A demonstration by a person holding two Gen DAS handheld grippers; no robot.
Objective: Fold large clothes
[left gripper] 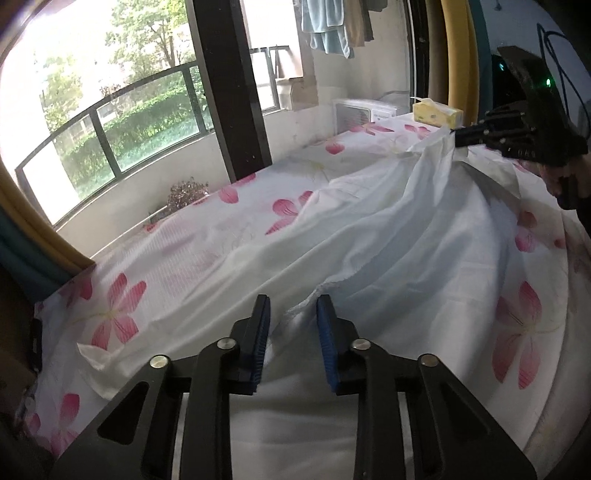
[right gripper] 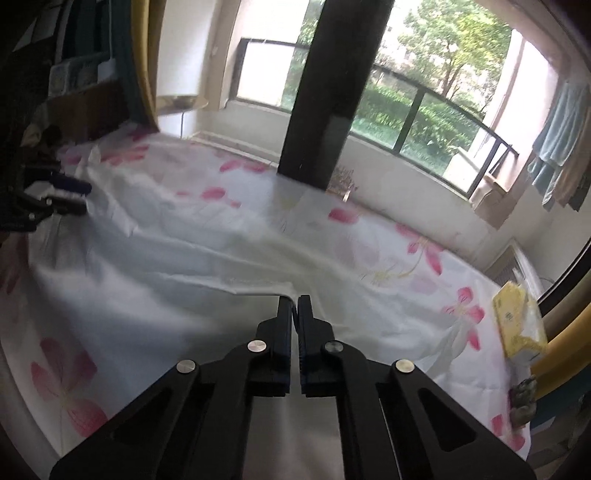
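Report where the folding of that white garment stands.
Done: nothing folded yet; the white garment lies rumpled across the floral sheet. In hand: the right tool is shut on one edge, lifting it; the left tool straddles the bunched opposite edge, apparently not clamped. Left: every fold.

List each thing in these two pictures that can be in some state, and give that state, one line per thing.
White garment: spread on the bed, rumpled, one edge lifted.
Left gripper: part closed, garment hem bunched between its fingers; a grip is unclear.
Right gripper: shut on the garment edge.
Flowered bedsheet: lying flat, lightly wrinkled.
Tissue box: lying on the bed, a tissue sticking out.
Hanging laundry: hung up by the window.
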